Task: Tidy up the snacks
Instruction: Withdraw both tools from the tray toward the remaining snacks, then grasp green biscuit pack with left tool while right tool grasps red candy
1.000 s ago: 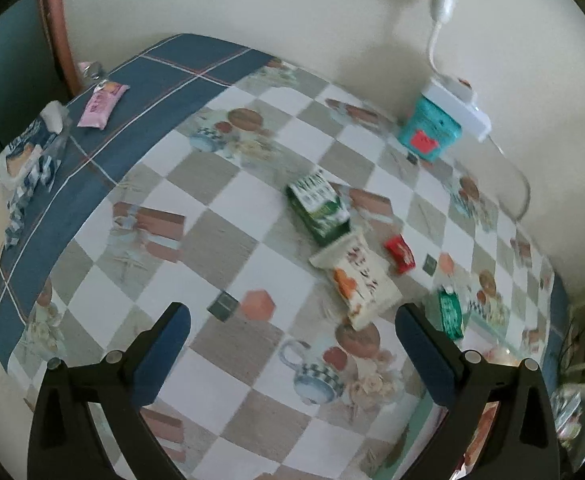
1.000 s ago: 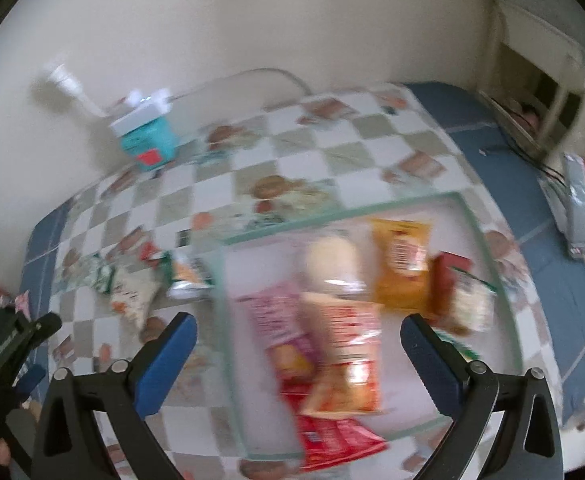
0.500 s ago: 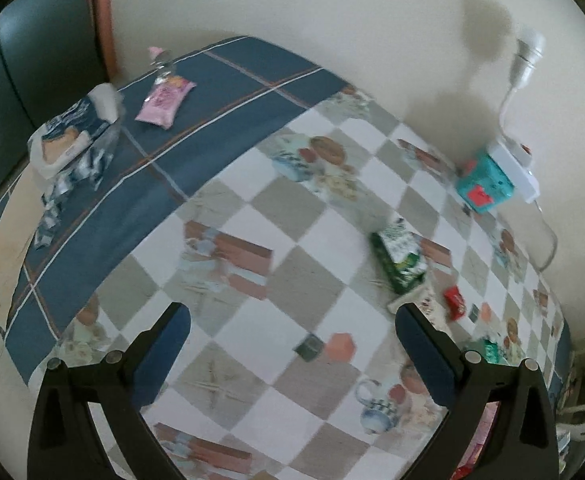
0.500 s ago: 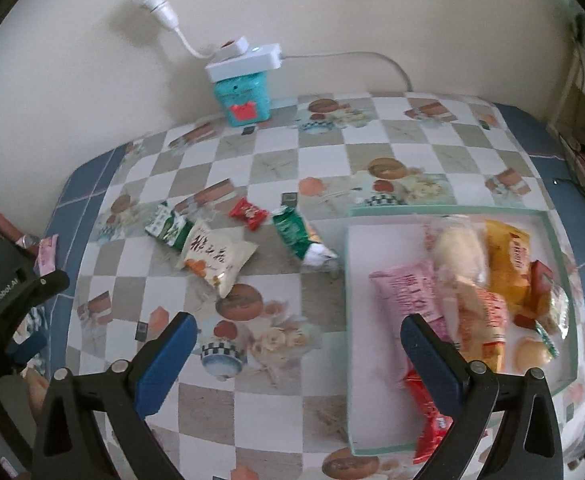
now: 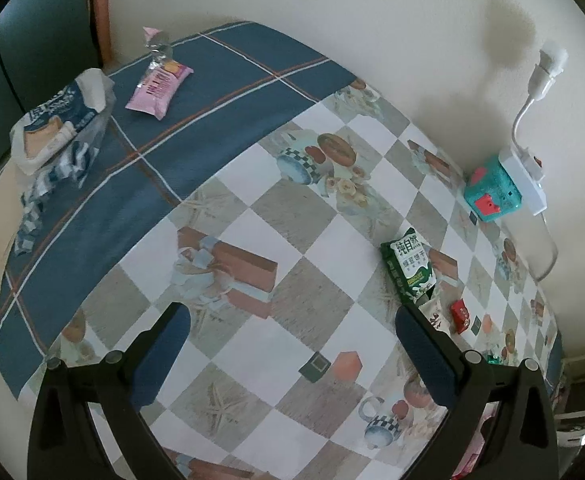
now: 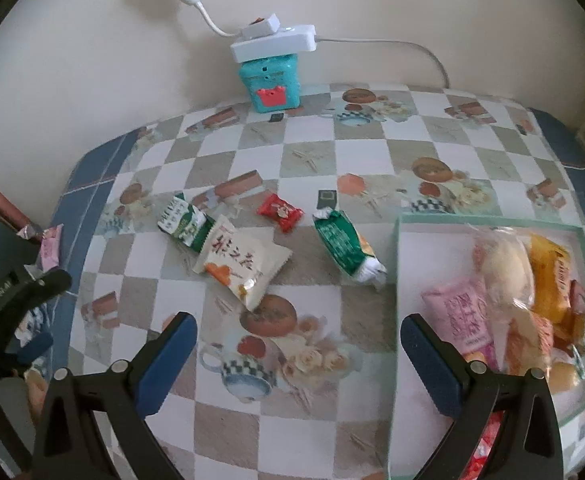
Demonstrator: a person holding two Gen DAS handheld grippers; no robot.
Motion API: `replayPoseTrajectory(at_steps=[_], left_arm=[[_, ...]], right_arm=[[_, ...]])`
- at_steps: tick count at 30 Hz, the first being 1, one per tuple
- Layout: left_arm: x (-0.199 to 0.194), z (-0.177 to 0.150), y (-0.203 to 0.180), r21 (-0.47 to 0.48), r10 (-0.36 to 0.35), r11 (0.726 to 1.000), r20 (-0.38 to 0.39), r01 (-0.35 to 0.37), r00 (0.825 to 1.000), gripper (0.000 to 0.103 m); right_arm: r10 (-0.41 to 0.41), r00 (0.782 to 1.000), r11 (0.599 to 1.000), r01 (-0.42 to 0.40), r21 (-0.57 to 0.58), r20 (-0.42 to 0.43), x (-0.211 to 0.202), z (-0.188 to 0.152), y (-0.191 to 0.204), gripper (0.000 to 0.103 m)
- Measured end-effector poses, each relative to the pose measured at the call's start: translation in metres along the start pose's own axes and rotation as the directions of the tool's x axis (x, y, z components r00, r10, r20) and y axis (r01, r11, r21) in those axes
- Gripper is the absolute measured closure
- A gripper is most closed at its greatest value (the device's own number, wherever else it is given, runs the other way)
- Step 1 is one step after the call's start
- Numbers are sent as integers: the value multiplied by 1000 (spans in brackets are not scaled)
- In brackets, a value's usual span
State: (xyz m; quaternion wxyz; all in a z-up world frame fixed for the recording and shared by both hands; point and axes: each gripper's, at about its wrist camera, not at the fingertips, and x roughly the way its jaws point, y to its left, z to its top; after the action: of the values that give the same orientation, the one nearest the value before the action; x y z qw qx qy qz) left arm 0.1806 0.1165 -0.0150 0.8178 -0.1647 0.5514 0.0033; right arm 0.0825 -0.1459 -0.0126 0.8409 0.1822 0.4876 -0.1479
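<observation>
My right gripper (image 6: 298, 340) is open and empty above the checkered table. Ahead of it lie a white packet (image 6: 246, 262), a green-and-white packet (image 6: 184, 224), a red candy (image 6: 280, 213) and a green packet (image 6: 346, 246). The tray (image 6: 397, 264) at the right holds several snacks, among them a pink pack (image 6: 458, 312). My left gripper (image 5: 290, 350) is open and empty over the table's left part. The green-and-white packet (image 5: 410, 266) and the red candy (image 5: 461, 315) lie at its right. A pink snack pack (image 5: 160, 88) lies far left.
A teal box (image 6: 271, 84) with a white power strip (image 6: 274, 42) on top stands against the wall. A blue-and-white bag (image 5: 58, 124) lies on the table's blue border at the left. My left gripper's body (image 6: 12, 312) shows at the right wrist view's left edge.
Both cameras have swung left. The right view has moved from the tray to the loose packets. The left view has moved off the packets toward the blue border and pink pack.
</observation>
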Motion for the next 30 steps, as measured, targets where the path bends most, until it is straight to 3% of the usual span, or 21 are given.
replayPoseTrajectory(at_steps=[7, 13, 19, 24, 30], left_arm=[[18, 10, -19, 67, -72, 995, -33, 74, 997, 1], [31, 28, -39, 164, -46, 985, -64, 56, 997, 1], [40, 45, -70, 307, -7, 951, -83, 33, 997, 1], [58, 56, -89, 338, 25, 941, -124, 19, 992, 1], [86, 61, -108, 317, 28, 948, -197, 36, 980, 1]], right_arm=[[7, 1000, 1000, -7, -13, -22, 15, 27, 3, 0], [-6, 999, 1000, 5, -25, -44, 26, 55, 1, 0], [-26, 998, 994, 21, -106, -52, 36, 82, 8, 1], [-38, 997, 985, 25, -168, -74, 53, 93, 17, 13], [-73, 989, 968, 39, -247, -129, 89, 92, 30, 29]])
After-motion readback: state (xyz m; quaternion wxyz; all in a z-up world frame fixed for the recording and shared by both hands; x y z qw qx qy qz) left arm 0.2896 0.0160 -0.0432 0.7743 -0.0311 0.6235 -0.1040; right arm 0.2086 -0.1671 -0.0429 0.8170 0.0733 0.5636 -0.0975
